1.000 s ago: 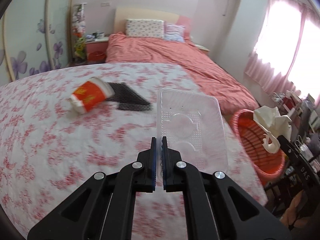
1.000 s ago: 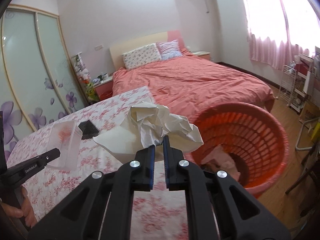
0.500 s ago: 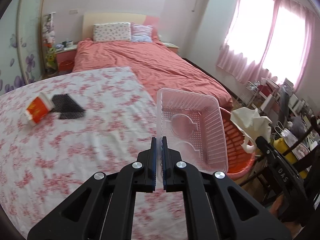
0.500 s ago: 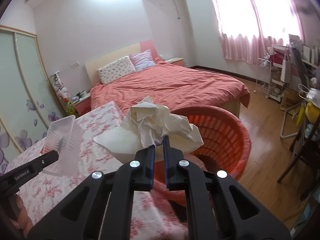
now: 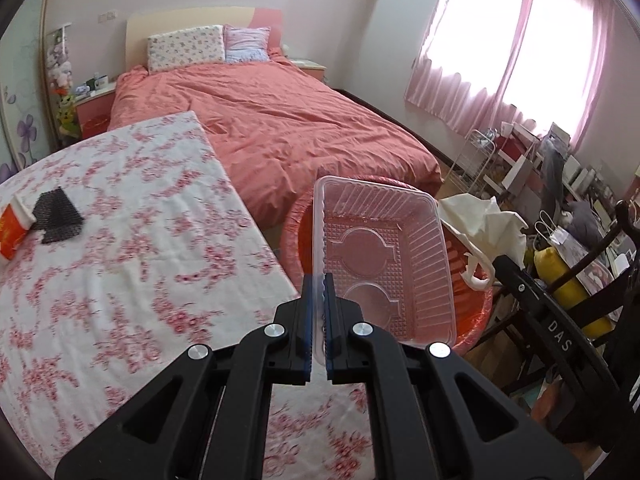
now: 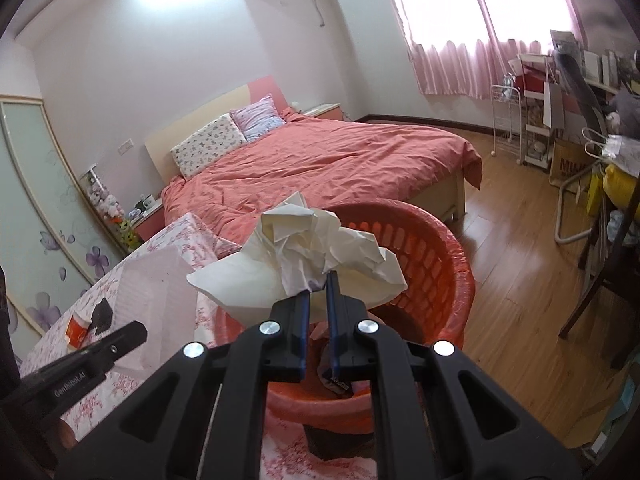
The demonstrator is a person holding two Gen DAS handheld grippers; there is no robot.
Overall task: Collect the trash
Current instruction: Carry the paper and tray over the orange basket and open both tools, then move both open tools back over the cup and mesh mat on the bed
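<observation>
Left gripper (image 5: 316, 284) clamps the tray (image 5: 384, 264) rim, tray held over the red basket (image 5: 294, 236). Right gripper (image 6: 318, 286) pinches the crumpled paper (image 6: 312, 256) above the same basket (image 6: 436, 260). On the floral table (image 5: 120, 280) beyond: red cup (image 5: 12, 228) touching black mesh (image 5: 58, 214). Bed (image 5: 280, 132) farthest.

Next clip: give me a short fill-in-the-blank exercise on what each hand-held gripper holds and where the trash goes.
1. The left hand-held gripper is shut on the rim of a clear plastic ____.
2. The right hand-held gripper pinches a crumpled white ____ above the round red plastic basket.
3. On the floral tablecloth, a black mesh piece lies beside a red and white paper ____.
4. The basket stands between the table and the ____ with the salmon cover.

Missing words: tray; paper; cup; bed
</observation>
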